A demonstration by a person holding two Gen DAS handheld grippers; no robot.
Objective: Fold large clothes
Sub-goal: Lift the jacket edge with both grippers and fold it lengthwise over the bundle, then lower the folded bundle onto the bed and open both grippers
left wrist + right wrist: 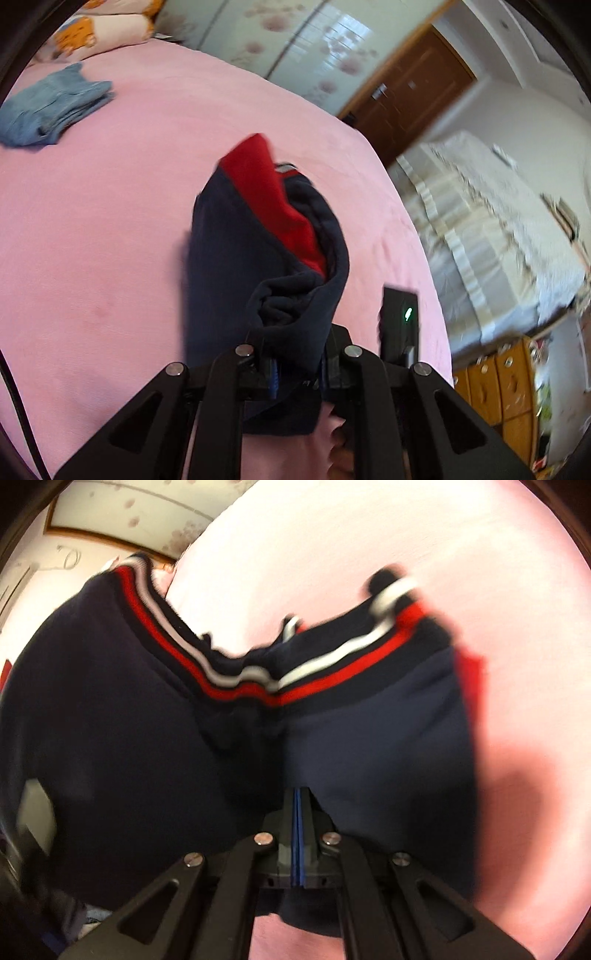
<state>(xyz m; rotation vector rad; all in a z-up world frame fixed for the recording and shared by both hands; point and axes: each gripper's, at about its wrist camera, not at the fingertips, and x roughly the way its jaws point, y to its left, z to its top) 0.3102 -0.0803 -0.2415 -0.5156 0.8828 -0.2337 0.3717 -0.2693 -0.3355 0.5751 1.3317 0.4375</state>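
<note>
Left gripper (295, 373): jaws nearly closed, pinching a thick bunched fold of the navy fleece garment (258, 251), which hangs off the pads clear of the pink bedspread (92, 229).
Right gripper (298, 834): blue pads pressed flat together; navy cloth lies right at the tips and under them, probably a thin edge caught (I can't make out the cloth between the pads).
Garment's lie: from the left claw it runs straight ahead and away, red lining (273, 206) uppermost at the far end; from the right claw the striped rib band (258, 686) runs crosswise beyond the tips.
Long axis: along the left claw's line, across the right's.
Nearer hand: both at the cloth, the left with the firmer bite.
Farther out: folded denim (51, 110) near the pillows, well apart.
</note>
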